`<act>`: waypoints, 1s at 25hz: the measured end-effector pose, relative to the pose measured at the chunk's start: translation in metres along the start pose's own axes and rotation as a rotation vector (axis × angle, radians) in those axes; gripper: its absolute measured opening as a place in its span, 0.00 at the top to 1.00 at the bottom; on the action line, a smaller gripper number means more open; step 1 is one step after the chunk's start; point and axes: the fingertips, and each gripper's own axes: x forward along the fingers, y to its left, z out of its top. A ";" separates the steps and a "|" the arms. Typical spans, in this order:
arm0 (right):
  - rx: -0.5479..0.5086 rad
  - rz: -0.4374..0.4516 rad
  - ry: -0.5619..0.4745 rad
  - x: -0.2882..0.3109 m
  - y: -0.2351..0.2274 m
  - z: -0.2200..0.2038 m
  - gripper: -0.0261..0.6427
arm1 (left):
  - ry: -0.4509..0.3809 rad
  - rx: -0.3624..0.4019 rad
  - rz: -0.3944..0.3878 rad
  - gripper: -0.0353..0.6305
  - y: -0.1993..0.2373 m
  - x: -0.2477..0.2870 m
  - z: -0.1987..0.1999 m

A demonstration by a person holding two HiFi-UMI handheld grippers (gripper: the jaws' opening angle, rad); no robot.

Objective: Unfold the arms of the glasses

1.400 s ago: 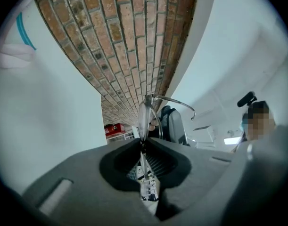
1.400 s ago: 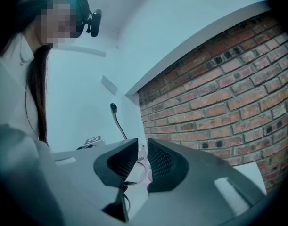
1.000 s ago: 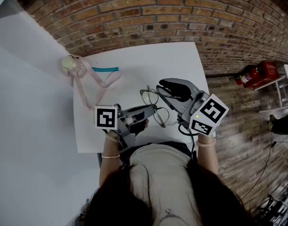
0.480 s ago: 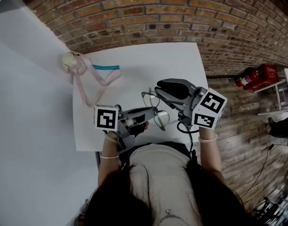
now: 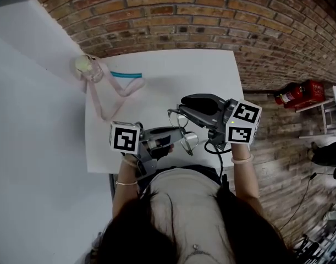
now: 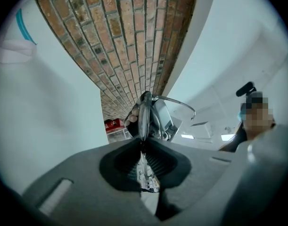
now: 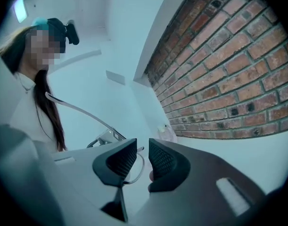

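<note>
Pinching the glasses [image 5: 188, 140] in the left tool [image 5: 175, 133], brought the slightly spread right tool [image 5: 182, 109] nearer from 2 o'clock, likely readying the unfolding.

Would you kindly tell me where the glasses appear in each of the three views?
Head view: glasses just below centre.
Left gripper view: glasses at centre, edge-on, clamped by the left gripper.
Right gripper view: glasses lower left, one arm slanting up-left.
Shared landmark: the brick wall.

White tabletop [image 5: 211, 70]; pink strap [image 5: 132, 87] and teal strip [image 5: 125, 75] beyond left tongs [image 5: 180, 132]; red extinguisher [image 5: 297, 91] well right of right tongs [image 5: 182, 106].
</note>
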 end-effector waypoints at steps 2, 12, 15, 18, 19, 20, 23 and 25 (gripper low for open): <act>0.033 0.025 -0.003 0.001 -0.001 0.000 0.85 | 0.002 -0.003 0.000 0.90 0.000 0.000 0.000; 0.167 0.124 -0.011 0.002 -0.001 -0.007 0.84 | 0.026 0.009 -0.026 0.90 -0.003 0.002 -0.004; 0.214 0.166 -0.002 0.002 0.001 -0.009 0.84 | 0.041 0.024 -0.019 0.90 0.001 0.001 -0.006; 0.243 0.207 0.002 0.001 0.004 -0.011 0.85 | 0.050 0.024 -0.012 0.90 0.002 0.002 -0.008; 0.246 0.214 0.001 0.001 0.005 -0.011 0.85 | 0.049 0.021 -0.016 0.90 0.001 0.003 -0.008; 0.246 0.217 -0.001 0.001 0.005 -0.011 0.85 | 0.048 0.022 -0.023 0.90 0.000 0.003 -0.007; 0.241 0.219 -0.010 0.000 0.006 -0.009 0.87 | 0.048 0.027 -0.021 0.90 0.002 0.003 -0.007; 0.234 0.219 -0.016 -0.001 0.007 -0.008 0.87 | 0.044 0.016 -0.011 0.90 0.002 0.004 -0.007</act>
